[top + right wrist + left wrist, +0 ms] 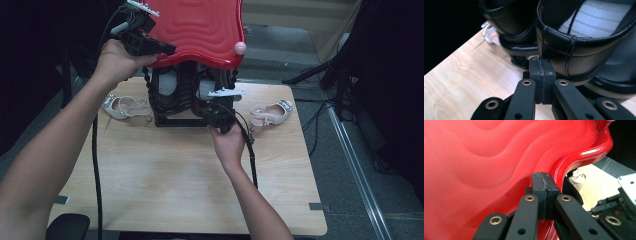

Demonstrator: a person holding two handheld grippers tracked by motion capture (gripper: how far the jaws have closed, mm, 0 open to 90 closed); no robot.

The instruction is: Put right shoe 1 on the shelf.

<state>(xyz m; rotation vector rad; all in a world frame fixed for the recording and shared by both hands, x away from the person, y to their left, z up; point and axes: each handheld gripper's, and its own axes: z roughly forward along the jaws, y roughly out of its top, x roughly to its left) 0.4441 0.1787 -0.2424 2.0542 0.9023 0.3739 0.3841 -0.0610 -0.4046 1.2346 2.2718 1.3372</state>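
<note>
The left claw (167, 50), pads pressed together with nothing between them, sits against the wavy red lid (200, 25) raised at the far side of the table (165, 190). Under the lid stand black shoes (172, 92) on a dark rack. The right claw (541, 68), also closed and empty, noses just beneath a black shoe's heel. Pale sandals (125, 106) lie to either side.

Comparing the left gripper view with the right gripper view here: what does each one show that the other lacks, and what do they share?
Left gripper view: the red wavy lid, with the left gripper shut against its rim.
Right gripper view: the black leather shoes with striped lining, the right gripper shut at the nearer shoe's heel.
Both: the wooden table and a white sandal on it.
</note>
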